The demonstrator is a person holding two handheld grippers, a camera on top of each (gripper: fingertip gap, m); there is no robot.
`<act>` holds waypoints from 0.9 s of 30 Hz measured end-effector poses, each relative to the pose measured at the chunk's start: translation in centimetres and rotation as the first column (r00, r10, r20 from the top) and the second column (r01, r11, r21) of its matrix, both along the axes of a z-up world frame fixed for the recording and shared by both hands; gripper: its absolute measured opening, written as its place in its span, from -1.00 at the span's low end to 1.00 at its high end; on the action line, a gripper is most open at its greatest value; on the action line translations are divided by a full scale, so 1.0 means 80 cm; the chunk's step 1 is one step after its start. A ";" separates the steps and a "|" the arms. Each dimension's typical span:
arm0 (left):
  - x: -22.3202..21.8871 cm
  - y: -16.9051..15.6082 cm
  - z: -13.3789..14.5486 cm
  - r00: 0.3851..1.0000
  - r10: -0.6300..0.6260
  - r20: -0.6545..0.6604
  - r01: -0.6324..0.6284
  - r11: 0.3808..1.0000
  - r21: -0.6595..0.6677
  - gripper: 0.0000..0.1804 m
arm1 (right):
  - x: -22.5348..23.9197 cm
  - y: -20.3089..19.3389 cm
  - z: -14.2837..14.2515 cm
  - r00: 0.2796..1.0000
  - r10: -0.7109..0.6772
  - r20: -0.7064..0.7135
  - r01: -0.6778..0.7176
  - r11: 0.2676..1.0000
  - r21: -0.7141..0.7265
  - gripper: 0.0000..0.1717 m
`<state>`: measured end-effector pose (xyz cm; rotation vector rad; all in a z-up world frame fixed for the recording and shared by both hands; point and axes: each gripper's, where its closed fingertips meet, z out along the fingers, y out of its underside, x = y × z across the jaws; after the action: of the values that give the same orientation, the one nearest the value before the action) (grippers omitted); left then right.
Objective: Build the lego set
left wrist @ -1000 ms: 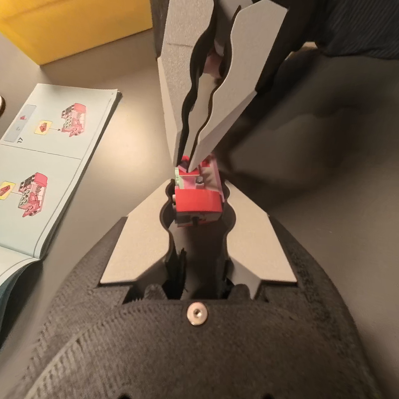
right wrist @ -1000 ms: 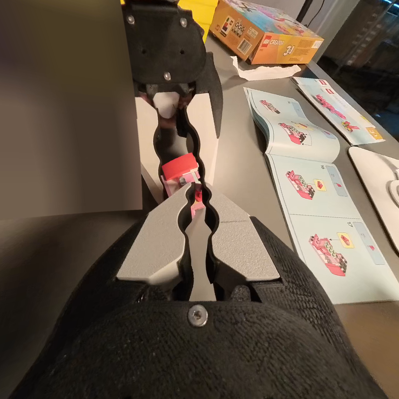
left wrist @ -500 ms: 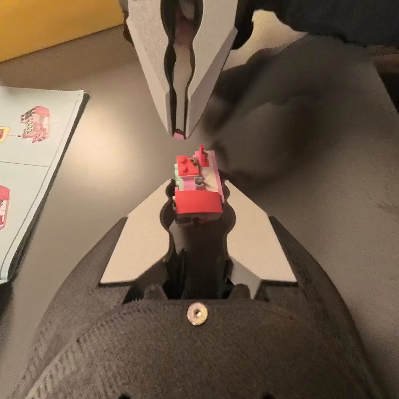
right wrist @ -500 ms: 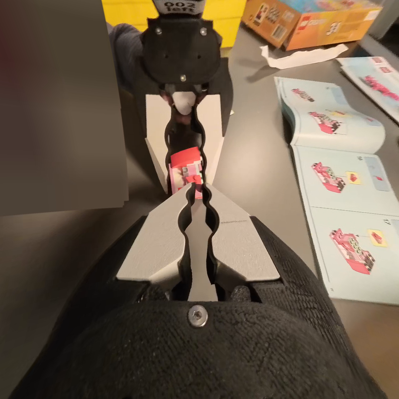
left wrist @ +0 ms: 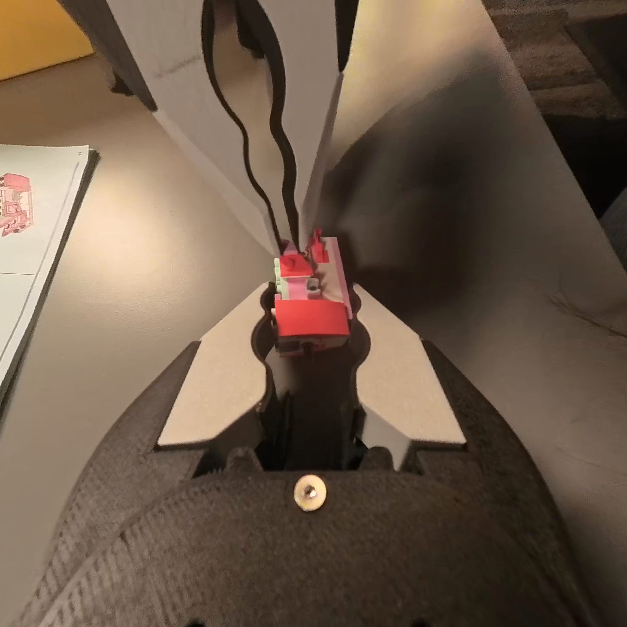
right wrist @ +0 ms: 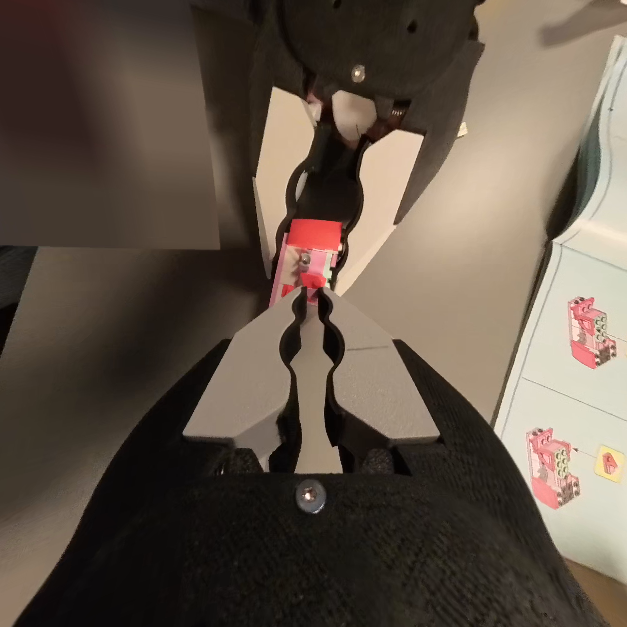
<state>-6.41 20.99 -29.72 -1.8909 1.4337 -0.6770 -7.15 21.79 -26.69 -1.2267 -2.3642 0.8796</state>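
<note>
Left gripper (left wrist: 314, 305): clamped on red-and-pink toy-brick model (left wrist: 310, 315). Right gripper (right wrist: 312, 295): nearly closed on small pink brick (left wrist: 288, 252), tips touching model. Pale-blue instruction booklet (right wrist: 583, 339) near table edge.

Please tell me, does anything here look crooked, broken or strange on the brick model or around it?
Nothing stands out. The pink and red brick model sits straight in the left claw, with no broken or loose bricks visible. The right claw meets its far end. The instruction booklet lies open beside them.

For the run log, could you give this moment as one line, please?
left claw: shut on brick model | right claw: tips at model's far end, piece unclear
</note>
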 end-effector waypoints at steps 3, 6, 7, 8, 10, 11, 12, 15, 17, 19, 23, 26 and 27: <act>0.000 0.000 0.000 1.000 0.000 0.001 0.000 1.000 -0.004 -0.53 | -0.001 -0.001 0.000 1.000 0.021 0.008 -0.021 1.000 0.003 -0.95; 0.000 0.000 0.000 1.000 0.000 0.002 0.000 1.000 -0.008 -0.53 | -0.001 0.002 -0.001 1.000 0.020 0.006 -0.021 1.000 0.021 -0.94; 0.000 0.000 0.000 1.000 0.002 0.001 -0.002 1.000 -0.006 -0.53 | -0.001 0.003 -0.001 1.000 0.022 0.004 -0.022 0.999 0.024 -0.94; 0.000 0.000 0.000 1.000 0.002 0.000 -0.002 1.000 -0.005 -0.53 | -0.001 0.003 -0.001 1.000 0.022 0.004 -0.022 0.999 0.023 -0.94; 0.000 0.000 0.000 1.000 0.002 0.000 -0.002 1.000 -0.007 -0.53 | -0.002 0.003 -0.001 1.000 0.015 0.006 -0.016 1.000 0.019 -0.94; 0.000 0.000 -0.001 1.000 0.002 -0.001 -0.002 1.000 -0.009 -0.54 | -0.002 0.003 -0.002 1.000 0.007 0.010 -0.007 1.000 0.018 -0.94; 0.000 0.000 -0.001 1.000 0.003 -0.002 -0.003 1.000 -0.011 -0.54 | -0.002 0.003 -0.002 1.000 -0.002 0.014 0.002 1.000 0.021 -0.94; 0.000 0.000 -0.001 1.000 0.004 -0.005 -0.004 1.000 -0.007 -0.54 | -0.002 0.004 -0.002 1.000 -0.027 0.006 0.027 0.999 0.026 -0.94; 0.000 0.001 -0.002 1.000 0.004 -0.004 -0.004 1.000 -0.008 -0.54 | -0.002 0.004 -0.002 0.999 -0.046 -0.003 0.046 0.999 0.005 -0.94; 0.000 0.001 -0.002 1.000 0.004 -0.004 -0.004 1.000 -0.008 -0.54 | -0.003 0.004 -0.002 0.998 -0.062 -0.016 0.062 0.998 -0.019 -0.94; 0.000 0.001 -0.002 1.000 0.004 -0.005 -0.004 1.000 -0.009 -0.54 | -0.003 0.004 -0.001 0.994 -0.096 -0.047 0.093 0.994 -0.052 -0.94; 0.000 0.001 -0.002 1.000 0.004 -0.009 -0.004 1.000 -0.004 -0.54 | -0.004 0.003 0.000 0.991 -0.106 -0.079 0.101 0.993 -0.067 -0.94; 0.000 0.001 -0.002 1.000 0.004 -0.009 -0.004 1.000 -0.004 -0.54 | -0.004 0.003 0.000 0.990 -0.107 -0.087 0.101 0.992 -0.069 -0.94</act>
<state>-6.42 21.05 -29.91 -1.9014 1.4348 -0.6706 -7.47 22.04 -26.72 -1.2941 -2.1954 0.9634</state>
